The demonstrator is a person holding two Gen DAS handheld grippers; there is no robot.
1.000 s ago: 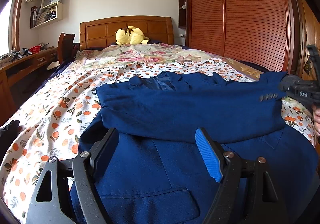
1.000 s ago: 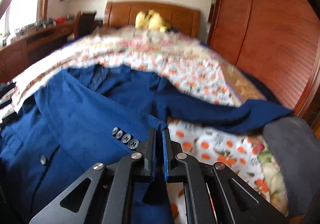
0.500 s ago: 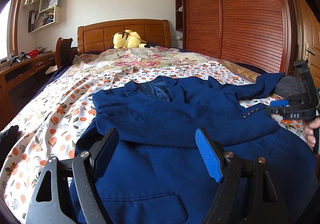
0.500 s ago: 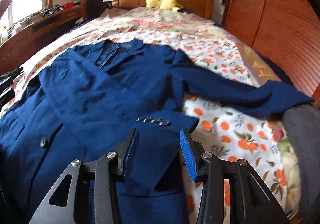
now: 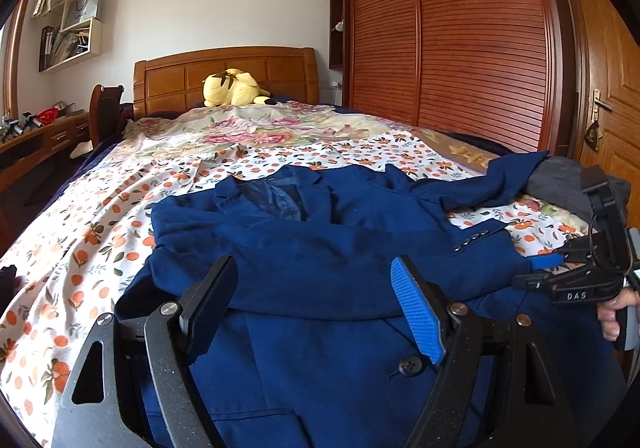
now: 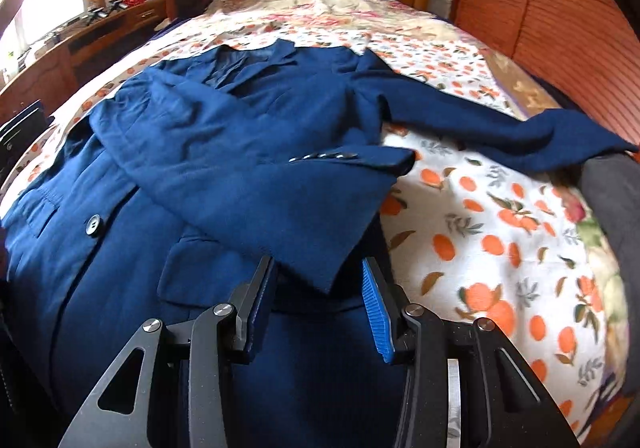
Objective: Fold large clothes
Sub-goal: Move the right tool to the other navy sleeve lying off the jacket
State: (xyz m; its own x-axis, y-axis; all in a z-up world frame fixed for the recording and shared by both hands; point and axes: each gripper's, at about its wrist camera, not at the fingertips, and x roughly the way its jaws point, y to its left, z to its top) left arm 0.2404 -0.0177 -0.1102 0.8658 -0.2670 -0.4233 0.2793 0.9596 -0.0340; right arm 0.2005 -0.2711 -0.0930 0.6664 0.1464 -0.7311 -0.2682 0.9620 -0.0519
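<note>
A navy blue suit jacket (image 5: pixel 320 268) lies face up on the bed, collar toward the headboard. One sleeve (image 6: pixel 248 168) is folded across its front, cuff buttons (image 6: pixel 324 157) showing. The other sleeve (image 6: pixel 500 132) stretches out to the right over the sheet. My left gripper (image 5: pixel 312 280) hovers open over the jacket's lower front with nothing between its fingers. My right gripper (image 6: pixel 317 272), also seen in the left wrist view as the right gripper (image 5: pixel 528 271), is at the jacket's right edge. Its jaws are closing, with the folded sleeve's lower corner between them and the pads not pressing on it.
The bed wears an orange-print sheet (image 5: pixel 100 232) and a floral cover farther back. A yellow plush toy (image 5: pixel 232 88) sits by the wooden headboard. A dark grey garment (image 6: pixel 612 216) lies at the right edge. A slatted wardrobe (image 5: pixel 460 48) lines the right, a desk (image 5: pixel 36 140) the left.
My right gripper let go of the sleeve cuff, opened, and sank toward the jacket's edge. The sleeve now rests across the jacket front. My left gripper drew back and rose a little.
</note>
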